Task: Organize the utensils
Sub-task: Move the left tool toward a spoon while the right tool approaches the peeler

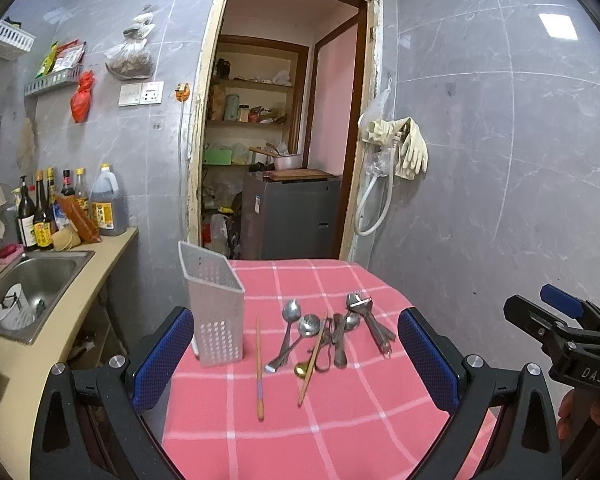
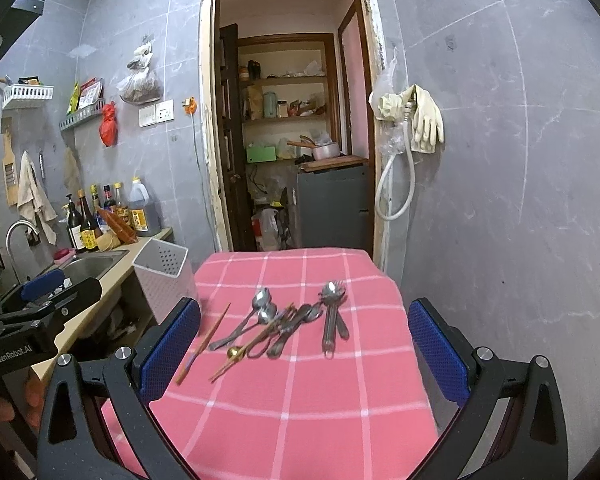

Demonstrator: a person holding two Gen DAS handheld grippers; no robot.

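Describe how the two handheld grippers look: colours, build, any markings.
Both are matte black frames with silver bolts and blue textured finger pads. In the opposite views, the right gripper bears white "DAS" lettering and the left gripper reads "GenRobot.AI". No cables or sleeves are visible.

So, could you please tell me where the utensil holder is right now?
The holder stands upright at the table's left edge, next to the sink counter, left of the lone chopstick and spoons.
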